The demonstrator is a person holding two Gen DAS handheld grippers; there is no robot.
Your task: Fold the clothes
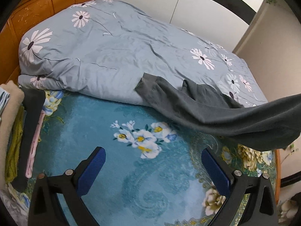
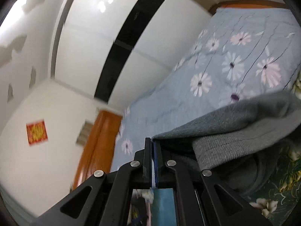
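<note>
Right gripper [image 2: 152, 143]: jaws pressed together on the edge of a grey garment [image 2: 235, 124], which hangs away to the right of the fingers; view blurred.

Left gripper [image 1: 153, 157]: jaws wide apart, nothing between them, above the teal floral blanket [image 1: 116, 113].

Grey garment [image 1: 216, 109]: lifted at the blanket's right side, one sleeve and cuff trailing onto the blue daisy-print duvet [image 1: 116, 43] at the blanket's far edge; well clear of the left gripper.

Stack of folded clothes [image 1: 17, 124]: at the blanket's left edge.

Red-and-gold wall square [image 2: 36, 131]: any writing too blurred to read.
</note>
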